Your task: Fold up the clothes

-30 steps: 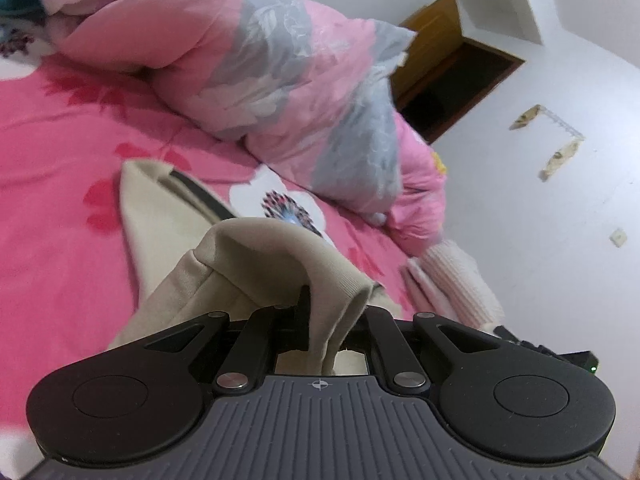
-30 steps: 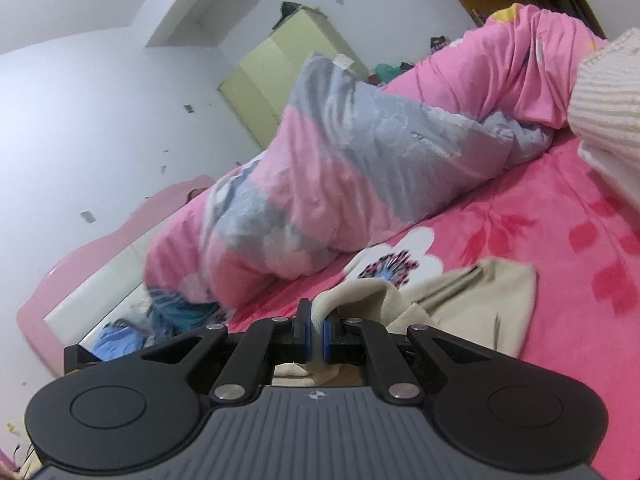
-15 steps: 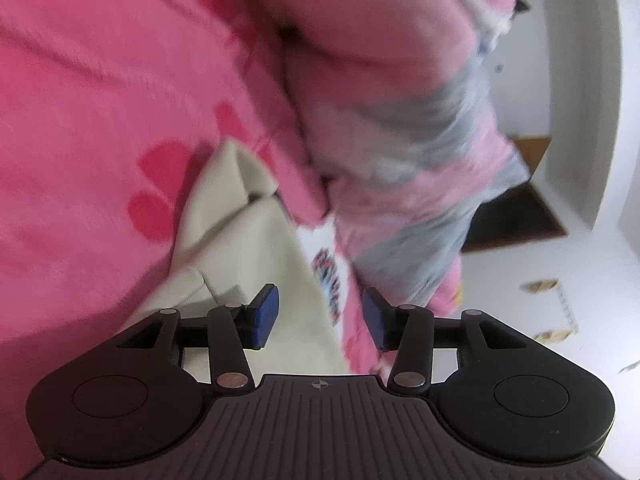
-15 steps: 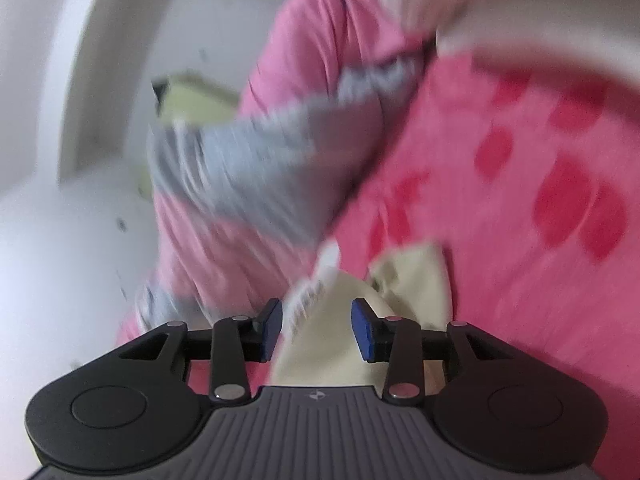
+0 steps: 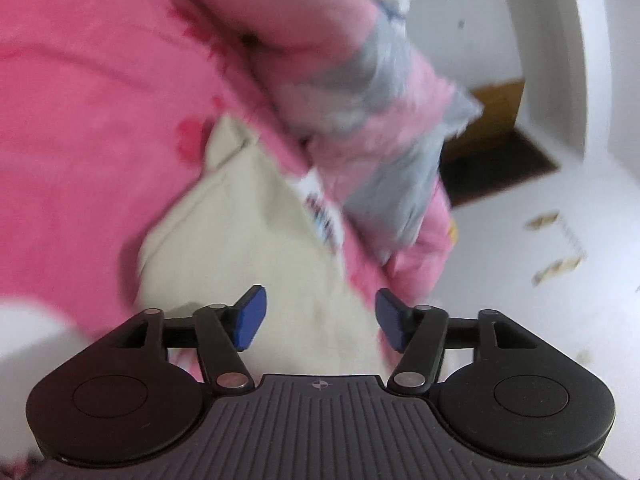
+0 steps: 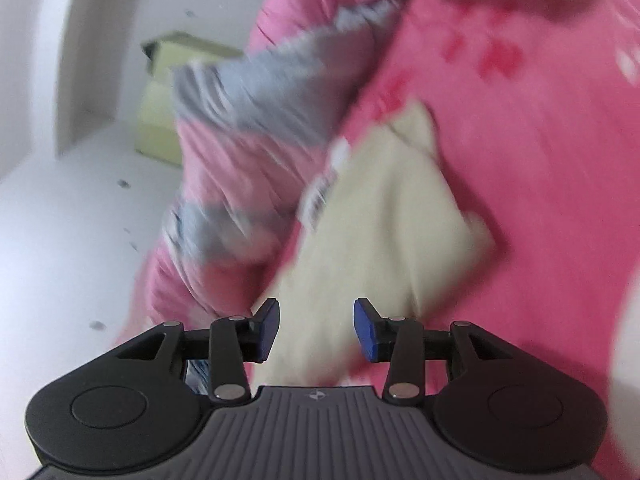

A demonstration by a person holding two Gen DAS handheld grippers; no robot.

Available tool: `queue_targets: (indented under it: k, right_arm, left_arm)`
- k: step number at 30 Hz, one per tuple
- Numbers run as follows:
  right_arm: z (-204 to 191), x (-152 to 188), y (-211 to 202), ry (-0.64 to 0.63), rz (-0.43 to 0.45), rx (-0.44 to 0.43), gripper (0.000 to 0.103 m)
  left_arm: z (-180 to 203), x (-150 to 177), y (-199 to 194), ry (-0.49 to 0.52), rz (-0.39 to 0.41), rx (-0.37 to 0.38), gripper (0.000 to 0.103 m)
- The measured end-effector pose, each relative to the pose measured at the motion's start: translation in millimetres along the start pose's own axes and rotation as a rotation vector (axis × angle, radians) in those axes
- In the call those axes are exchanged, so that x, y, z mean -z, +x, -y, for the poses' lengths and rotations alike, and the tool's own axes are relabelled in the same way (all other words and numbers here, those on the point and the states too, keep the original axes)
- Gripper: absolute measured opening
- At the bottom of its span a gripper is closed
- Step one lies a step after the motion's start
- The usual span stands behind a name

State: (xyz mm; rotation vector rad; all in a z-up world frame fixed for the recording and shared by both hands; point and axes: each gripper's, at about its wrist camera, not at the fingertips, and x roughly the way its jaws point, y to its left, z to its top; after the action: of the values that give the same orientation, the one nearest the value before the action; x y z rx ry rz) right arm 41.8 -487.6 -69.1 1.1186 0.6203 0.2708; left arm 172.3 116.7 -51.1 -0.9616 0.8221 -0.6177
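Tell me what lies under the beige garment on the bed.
The beige garment lies flat on the pink flowered bedsheet, with the rolled pink and grey quilt beside it. Whatever part of the sheet or anything else sits beneath the cloth is covered and cannot be seen.

My right claw (image 6: 316, 330) has just been opening, nothing pinched between its blue pads (image 6: 366, 330). Past it, toward one o'clock, the beige garment (image 6: 384, 216) lies on the pink bed (image 6: 540, 160); a pink-grey quilt (image 6: 248, 128) sits at eleven.
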Motion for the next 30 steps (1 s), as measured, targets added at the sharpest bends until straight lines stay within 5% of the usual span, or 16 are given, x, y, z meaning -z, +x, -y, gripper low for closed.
queue_targets:
  k: [3, 7, 16, 17, 19, 26, 30]
  right_arm:
    - [5, 16, -10, 0.022, -0.017, 0.089, 0.044]
    - [13, 10, -28, 0.039, 0.096, 0.173, 0.044]
    - [47, -22, -12, 0.158, 0.209, 0.195, 0.032]
    - [49, -23, -8, 0.147, 0.213, 0.207, 0.021]
    - [48, -27, -3, 0.121, 0.231, 0.226, 0.015]
    - [1, -32, -8, -0.302, 0.315, 0.194, 0.011]
    - [44, -46, 4, -0.258, 0.227, 0.218, 0.011]
  left_arm:
    - [-10, 22, 2, 0.002, -0.033, -0.028, 0.066]
    - [-30, 32, 6, -0.054, -0.010, -0.034, 0.066]
    - [-50, 17, 18, -0.122, 0.072, -0.013, 0.060]
    - [-50, 17, 20, -0.119, 0.072, -0.018, 0.057]
    - [-51, 16, 22, -0.110, 0.068, -0.033, 0.051]
    - [-63, 14, 21, -0.113, 0.052, -0.030, 0.033]
    - [-67, 14, 21, -0.106, 0.050, -0.012, 0.031]
